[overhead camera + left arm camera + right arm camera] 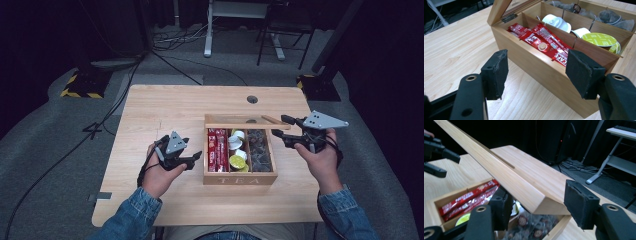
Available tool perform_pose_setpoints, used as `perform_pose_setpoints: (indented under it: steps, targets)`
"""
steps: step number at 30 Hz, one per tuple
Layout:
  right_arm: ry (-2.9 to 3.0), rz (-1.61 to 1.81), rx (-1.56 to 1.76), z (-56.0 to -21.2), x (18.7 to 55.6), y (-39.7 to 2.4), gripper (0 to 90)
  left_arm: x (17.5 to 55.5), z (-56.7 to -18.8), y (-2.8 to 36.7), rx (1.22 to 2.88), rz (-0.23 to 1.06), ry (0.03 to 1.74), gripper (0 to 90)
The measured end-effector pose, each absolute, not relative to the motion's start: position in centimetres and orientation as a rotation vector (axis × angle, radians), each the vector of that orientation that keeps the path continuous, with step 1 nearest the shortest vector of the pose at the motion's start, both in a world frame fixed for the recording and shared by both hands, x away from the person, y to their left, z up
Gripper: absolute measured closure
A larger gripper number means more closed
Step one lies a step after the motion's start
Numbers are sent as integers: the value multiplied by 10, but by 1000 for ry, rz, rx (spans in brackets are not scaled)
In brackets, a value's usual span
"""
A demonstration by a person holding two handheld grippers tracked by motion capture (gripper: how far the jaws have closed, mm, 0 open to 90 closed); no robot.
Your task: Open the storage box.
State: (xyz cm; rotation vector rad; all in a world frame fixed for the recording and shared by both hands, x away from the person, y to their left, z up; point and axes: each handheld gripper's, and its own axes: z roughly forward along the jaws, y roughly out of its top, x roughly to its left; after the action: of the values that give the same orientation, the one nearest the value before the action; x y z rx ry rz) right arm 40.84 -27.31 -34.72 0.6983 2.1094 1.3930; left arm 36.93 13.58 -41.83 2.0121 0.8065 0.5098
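A wooden box marked TEA (240, 179) stands mid-table with its lid (240, 122) raised. Inside lie red sachets (216, 150), white and green capsules (237, 152) and dark tea bags (260, 150). My right gripper (278, 126) is at the lid's right end. In the right gripper view the lid's corner (506, 172) sits between the jaws of that gripper (541, 206), one pad under it, the other against its end. My left gripper (195, 160) hangs open and empty beside the box's left wall (534, 62), with the sachets (541, 41) just beyond.
Bare wooden tabletop (150, 115) lies left of and behind the box, with a round cable hole (252, 99) at the back. Beyond the table are grey carpet, cables and a white desk leg (208, 35). The near table edge is close to my forearms.
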Motion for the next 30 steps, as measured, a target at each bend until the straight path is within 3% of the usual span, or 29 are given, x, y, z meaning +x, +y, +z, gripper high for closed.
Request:
perform_pose_setpoints:
  steps: [5, 30]
  targets:
    - [2109, 1408, 694, -344, 420, -269, 463, 368, -418, 140, 2005, 517, 817, 350]
    - [2007, 1457, 743, -308, 477, -263, 488, 346, -424, 186, 1988, 578, 954, 320]
